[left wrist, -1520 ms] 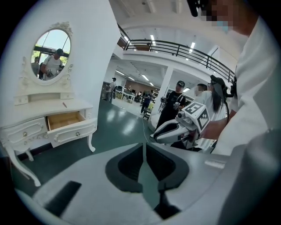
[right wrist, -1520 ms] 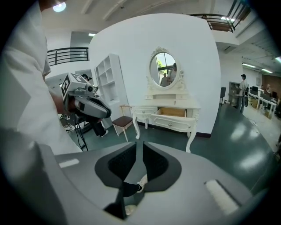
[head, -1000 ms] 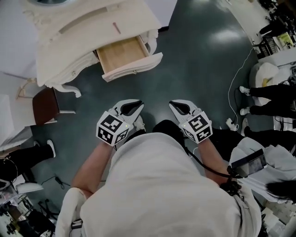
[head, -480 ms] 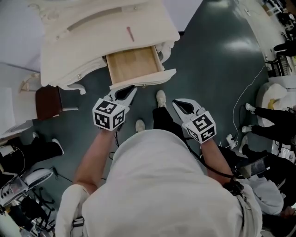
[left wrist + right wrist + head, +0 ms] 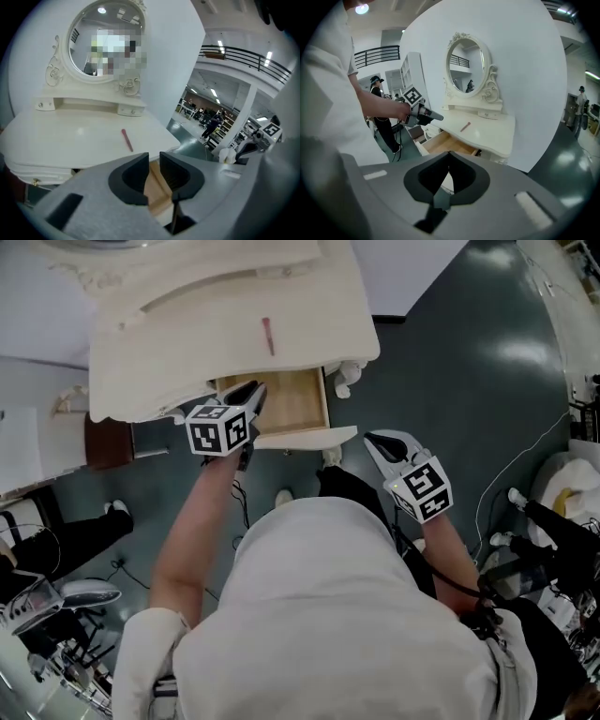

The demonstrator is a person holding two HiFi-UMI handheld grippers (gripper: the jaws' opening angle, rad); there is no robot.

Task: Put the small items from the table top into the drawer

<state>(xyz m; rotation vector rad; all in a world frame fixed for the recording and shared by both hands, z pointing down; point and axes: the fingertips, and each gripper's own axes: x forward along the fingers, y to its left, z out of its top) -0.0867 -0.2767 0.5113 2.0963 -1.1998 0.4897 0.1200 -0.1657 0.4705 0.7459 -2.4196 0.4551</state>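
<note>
A thin pink stick lies alone on the cream dressing table top; it also shows in the left gripper view and the right gripper view. Under the top, the wooden drawer is pulled out and looks bare inside. My left gripper hovers over the drawer's left front corner, its jaws a narrow gap apart with nothing between them. My right gripper hangs lower right of the drawer, over the floor, shut and holding nothing.
An oval mirror stands at the back of the table against a white wall. A dark brown stool sits left of the table. Other people's legs and cables are on the dark floor at both sides.
The table and drawer have come closer. My left gripper has moved forward from above the floor to over the open drawer. The right gripper has followed a little.
</note>
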